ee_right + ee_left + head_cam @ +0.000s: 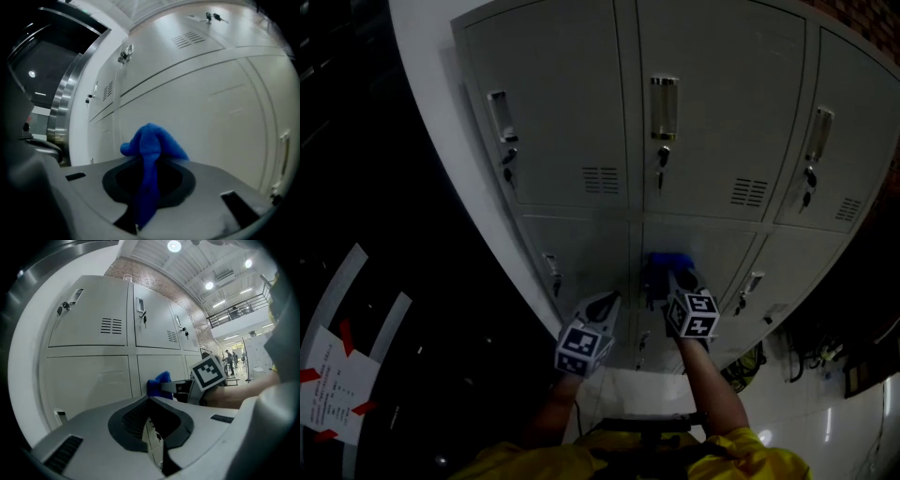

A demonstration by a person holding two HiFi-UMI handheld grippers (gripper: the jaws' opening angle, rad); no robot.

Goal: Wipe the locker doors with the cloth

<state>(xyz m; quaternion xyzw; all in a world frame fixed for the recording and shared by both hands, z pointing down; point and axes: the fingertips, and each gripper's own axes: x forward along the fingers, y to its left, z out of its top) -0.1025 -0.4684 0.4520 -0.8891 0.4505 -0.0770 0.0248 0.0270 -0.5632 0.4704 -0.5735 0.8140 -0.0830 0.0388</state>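
Both forearms reach forward, side by side and close together, toward the lower row of a grey locker bank [712,122]. The right forearm [708,375] is bare below a yellow sleeve [750,455] and stretches further in. The left forearm [553,408] is held shorter and angled slightly inward. The bank shows three doors across the upper row and three below. A white side panel [459,159] runs down its left edge, with dark floor open beyond that. A paper sheet [333,384] with red arrows lies on that floor, well apart from the work. To the right of the bank there is dark clutter [825,347] low down and pale floor beneath it. Each upper door carries a recessed handle [664,106] with keys [662,157] hanging under it and vent slots [600,180] near its bottom edge. A lower door handle [753,281] stands just right of the right gripper [673,281]; the flat door face to the gripper's left is unobstructed. The right gripper's jaws are clamped on the blue cloth [150,145], which bunches up past the tips and trails down between them. In the head view the cloth [667,261] sits at the top of the middle lower door, just under the seam with the upper row; it looks pressed to the face, though actual contact is not certain. The left gripper [605,302] hangs just beside and behind the right one, apart from the door, jaw tips pressed together with nothing between them.
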